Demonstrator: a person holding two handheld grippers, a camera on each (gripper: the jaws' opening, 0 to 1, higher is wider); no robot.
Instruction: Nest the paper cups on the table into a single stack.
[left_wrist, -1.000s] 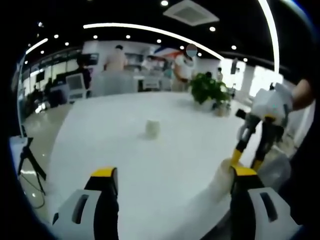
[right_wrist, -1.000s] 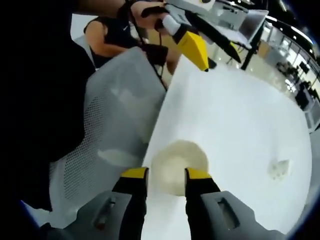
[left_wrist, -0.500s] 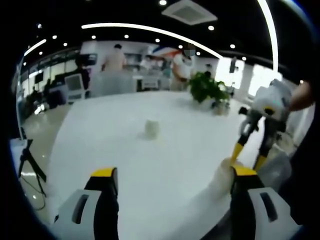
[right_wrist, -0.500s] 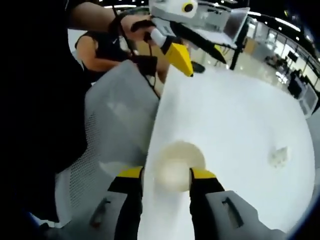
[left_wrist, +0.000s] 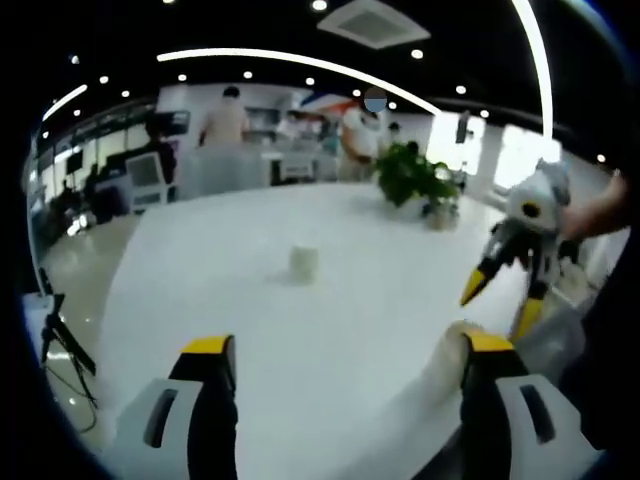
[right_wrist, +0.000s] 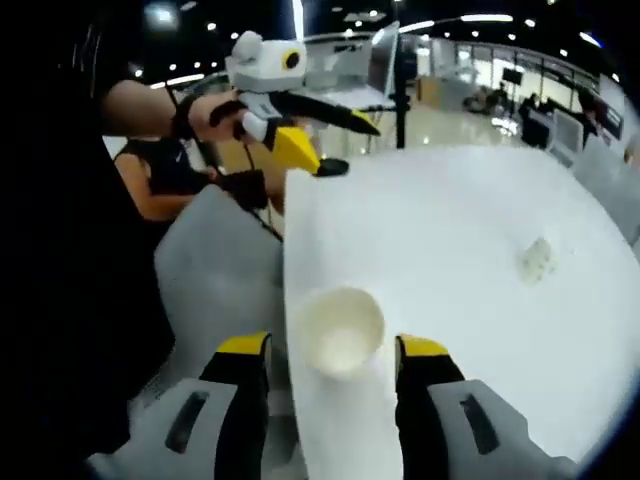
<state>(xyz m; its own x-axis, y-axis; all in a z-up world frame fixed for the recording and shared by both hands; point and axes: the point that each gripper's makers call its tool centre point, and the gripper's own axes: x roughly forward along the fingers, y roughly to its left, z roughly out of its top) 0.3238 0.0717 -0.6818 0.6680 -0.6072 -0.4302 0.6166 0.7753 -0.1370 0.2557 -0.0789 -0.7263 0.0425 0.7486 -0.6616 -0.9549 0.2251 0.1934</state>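
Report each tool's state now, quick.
Left tool: open, holding nothing.
Right tool: open, jaws either side of the near paper cup, not gripping it.

The right hand-held gripper (right_wrist: 332, 352) stood with its jaws apart on either side of 1 paper cup (right_wrist: 341, 330) lying on the white bench (right_wrist: 470, 260) near its edge. A second cup (right_wrist: 537, 259) sat well apart. The left hand-held gripper (right_wrist: 325, 135) hovered beyond, jaws spread.
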